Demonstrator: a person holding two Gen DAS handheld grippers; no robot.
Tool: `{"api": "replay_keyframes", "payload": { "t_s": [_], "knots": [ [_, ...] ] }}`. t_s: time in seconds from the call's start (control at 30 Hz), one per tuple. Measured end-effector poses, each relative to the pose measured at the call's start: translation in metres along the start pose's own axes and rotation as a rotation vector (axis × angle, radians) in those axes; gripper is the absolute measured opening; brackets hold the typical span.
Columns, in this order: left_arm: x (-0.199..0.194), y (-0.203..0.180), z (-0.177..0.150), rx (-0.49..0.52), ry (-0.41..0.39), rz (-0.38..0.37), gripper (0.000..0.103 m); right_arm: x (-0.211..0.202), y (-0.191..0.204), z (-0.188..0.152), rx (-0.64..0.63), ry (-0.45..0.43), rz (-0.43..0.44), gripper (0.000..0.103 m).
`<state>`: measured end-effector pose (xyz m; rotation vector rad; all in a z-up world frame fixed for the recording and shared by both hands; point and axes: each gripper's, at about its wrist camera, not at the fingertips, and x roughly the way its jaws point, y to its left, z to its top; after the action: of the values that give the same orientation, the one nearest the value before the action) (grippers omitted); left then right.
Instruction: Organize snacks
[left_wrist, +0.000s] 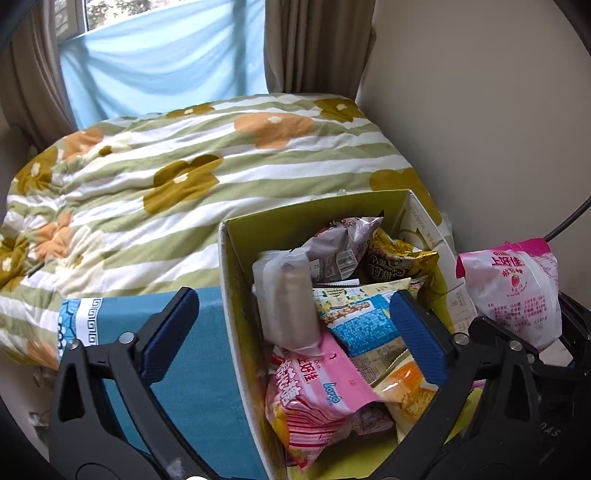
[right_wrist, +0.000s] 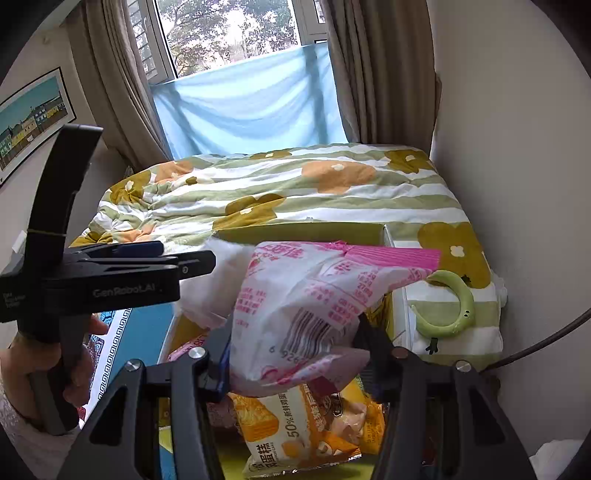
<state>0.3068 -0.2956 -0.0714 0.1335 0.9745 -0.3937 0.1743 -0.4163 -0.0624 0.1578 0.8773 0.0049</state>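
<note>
An open cardboard box (left_wrist: 236, 295) with a yellow-green inside stands on the bed, holding several snack packets, among them a pink one (left_wrist: 317, 391) and a clear-wrapped roll (left_wrist: 291, 302). My left gripper (left_wrist: 291, 332) is open and empty, with one finger outside the box's left wall and the other inside. My right gripper (right_wrist: 295, 354) is shut on a white and pink strawberry snack bag (right_wrist: 303, 302) and holds it above the box; the bag also shows at the right in the left wrist view (left_wrist: 513, 291). An orange cake packet (right_wrist: 295, 424) lies below it.
A teal patterned box (left_wrist: 177, 369) sits left of the cardboard box. The flowered striped quilt (left_wrist: 184, 166) covers the bed. A green crescent-shaped object (right_wrist: 454, 310) lies on the quilt at right. The wall (left_wrist: 480, 110) is close on the right, the curtained window behind.
</note>
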Motion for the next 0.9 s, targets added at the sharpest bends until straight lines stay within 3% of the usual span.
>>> {"api": "replay_keyframes", "payload": {
  "t_s": [0.27, 0.7, 0.73, 0.8, 0.83, 0.9],
  "knots": [
    [-0.018, 0.019, -0.038, -0.011, 0.033, 0.051, 0.103, 0.011, -0.018, 0.0, 0.027, 0.038, 0.034, 0.049],
    [-0.011, 0.046, -0.047, -0.095, 0.08, 0.1, 0.103, 0.06, -0.014, 0.054, -0.032, 0.07, 0.066, 0.052],
    [-0.011, 0.048, -0.048, -0.097, 0.08, 0.104, 0.103, 0.064, -0.014, 0.056, -0.032, 0.07, 0.062, 0.056],
    [-0.011, 0.05, -0.051, -0.099, 0.081, 0.116, 0.103, 0.066, -0.015, 0.058, -0.034, 0.06, 0.047, 0.082],
    [-0.011, 0.052, -0.054, -0.102, 0.084, 0.119, 0.103, 0.065, -0.014, 0.057, -0.033, 0.056, 0.036, 0.103],
    [-0.012, 0.056, -0.059, -0.115, 0.088, 0.113, 0.103, 0.06, -0.013, 0.051, -0.031, 0.051, 0.03, 0.103]
  ]
}}
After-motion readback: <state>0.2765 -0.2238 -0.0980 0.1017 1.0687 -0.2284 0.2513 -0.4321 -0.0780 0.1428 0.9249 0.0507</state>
